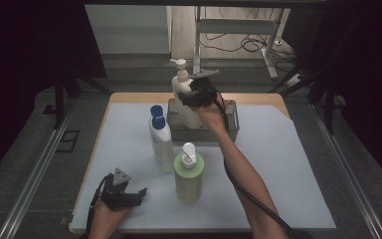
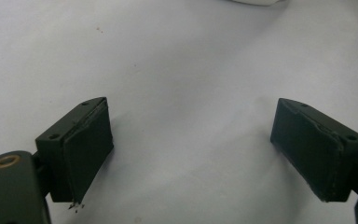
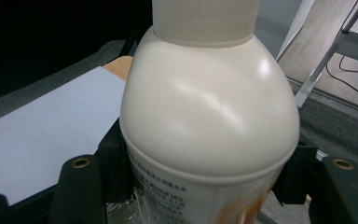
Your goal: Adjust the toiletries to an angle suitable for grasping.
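Observation:
A cream pump bottle (image 1: 185,105) stands upright over the grey metal tray (image 1: 231,130) at the back of the table. My right gripper (image 1: 199,94) is shut on it just below its shoulder. In the right gripper view the black pads (image 3: 116,163) press on both sides of the bottle (image 3: 205,116). Whether its base rests on the tray floor I cannot tell. My left gripper (image 1: 138,195) lies at the front left of the white mat, open. In the left gripper view its jaws (image 2: 191,154) stand wide apart over bare mat.
A white bottle with a blue cap (image 1: 161,144) stands at mid-table, left of centre. A green pump bottle (image 1: 189,174) stands just in front of it, beside my right forearm. The white mat (image 1: 278,169) covers the wooden table. Metal rails run along both sides.

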`<state>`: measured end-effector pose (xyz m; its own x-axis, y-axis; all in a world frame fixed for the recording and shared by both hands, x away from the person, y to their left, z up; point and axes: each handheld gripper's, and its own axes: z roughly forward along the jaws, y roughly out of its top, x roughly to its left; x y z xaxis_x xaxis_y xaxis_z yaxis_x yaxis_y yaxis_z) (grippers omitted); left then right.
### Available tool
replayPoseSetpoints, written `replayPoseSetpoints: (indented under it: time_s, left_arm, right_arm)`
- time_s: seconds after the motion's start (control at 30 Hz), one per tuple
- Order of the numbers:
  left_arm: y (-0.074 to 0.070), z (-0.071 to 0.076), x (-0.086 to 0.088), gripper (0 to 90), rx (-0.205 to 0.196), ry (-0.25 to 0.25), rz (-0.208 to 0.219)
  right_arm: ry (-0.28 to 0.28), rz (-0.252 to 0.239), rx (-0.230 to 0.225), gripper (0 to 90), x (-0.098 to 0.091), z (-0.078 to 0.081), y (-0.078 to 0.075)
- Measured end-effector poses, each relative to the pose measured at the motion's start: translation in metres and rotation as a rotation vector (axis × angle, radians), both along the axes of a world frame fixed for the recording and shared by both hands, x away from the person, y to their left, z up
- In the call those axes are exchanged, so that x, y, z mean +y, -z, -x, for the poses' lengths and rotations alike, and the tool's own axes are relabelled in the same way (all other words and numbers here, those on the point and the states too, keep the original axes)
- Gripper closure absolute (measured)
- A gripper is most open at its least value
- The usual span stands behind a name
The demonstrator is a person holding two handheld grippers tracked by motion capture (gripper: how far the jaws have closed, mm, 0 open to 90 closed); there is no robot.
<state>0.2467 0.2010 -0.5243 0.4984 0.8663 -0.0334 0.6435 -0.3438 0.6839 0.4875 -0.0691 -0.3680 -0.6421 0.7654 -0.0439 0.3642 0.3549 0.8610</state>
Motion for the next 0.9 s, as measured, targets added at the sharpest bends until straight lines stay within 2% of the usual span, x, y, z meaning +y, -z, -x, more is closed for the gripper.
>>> replayPoseSetpoints:
  time_s: [0.4,0.9]
  left_arm:
    - [0.0,0.0,0.0,12.1,-0.001,0.0,0.001]
    - [0.0,0.0,0.0,12.1,-0.001,0.0,0.0]
  right_arm:
    - [-0.012,-0.002,0.034,36.9,0.0,0.003,0.016]
    - [-0.015,0.031,0.061,36.7,-0.006,0.011,0.028]
